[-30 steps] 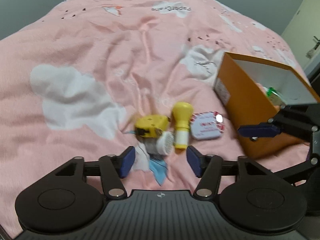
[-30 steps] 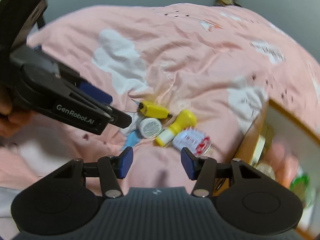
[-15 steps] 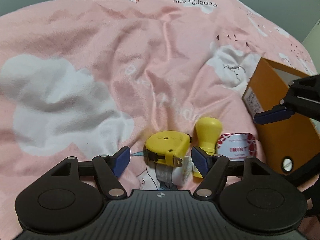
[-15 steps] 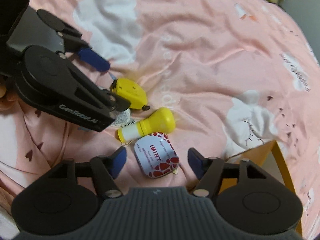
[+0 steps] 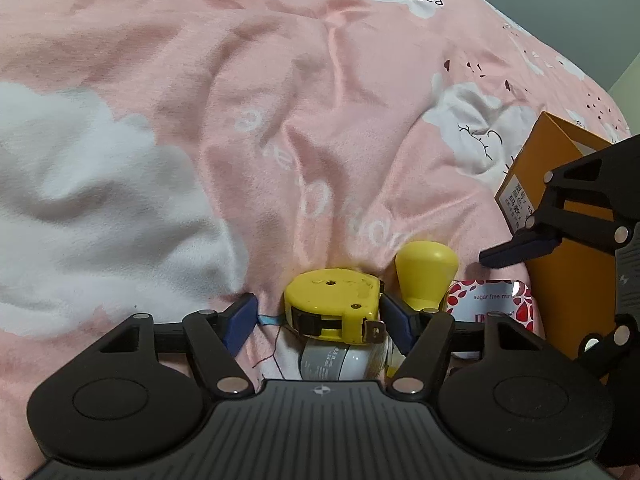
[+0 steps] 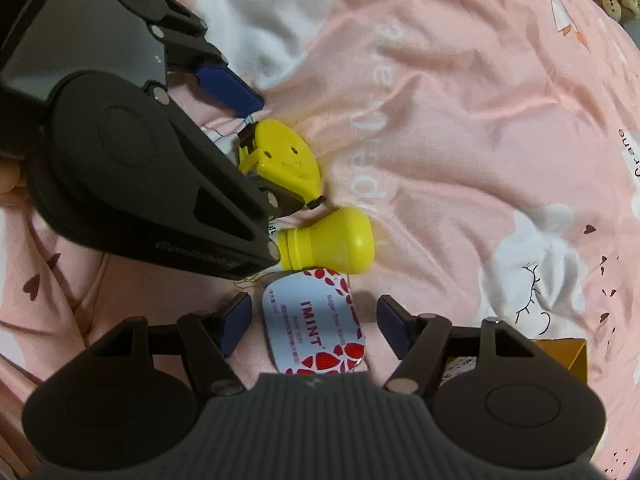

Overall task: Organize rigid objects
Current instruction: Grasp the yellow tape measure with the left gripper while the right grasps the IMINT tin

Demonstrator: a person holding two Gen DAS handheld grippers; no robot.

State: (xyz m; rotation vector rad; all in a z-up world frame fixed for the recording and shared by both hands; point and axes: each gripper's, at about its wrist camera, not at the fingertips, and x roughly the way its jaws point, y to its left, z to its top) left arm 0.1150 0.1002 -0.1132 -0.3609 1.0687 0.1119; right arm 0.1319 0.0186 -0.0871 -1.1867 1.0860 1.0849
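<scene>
Left gripper [image 5: 318, 318], seen along its own fingers: tilted steeply downward, jaws apart, having just been closing slightly; a yellow tape measure [image 5: 334, 306] sits between the blue pads [image 5: 240, 318], a gap visible on the left side. Right gripper [image 6: 314, 322]: pointing nearly straight down, jaws apart and just closing slightly, straddling a mint tin [image 6: 314, 330] without pad contact. The left gripper lies just ahead and to the left of the right one.
</scene>
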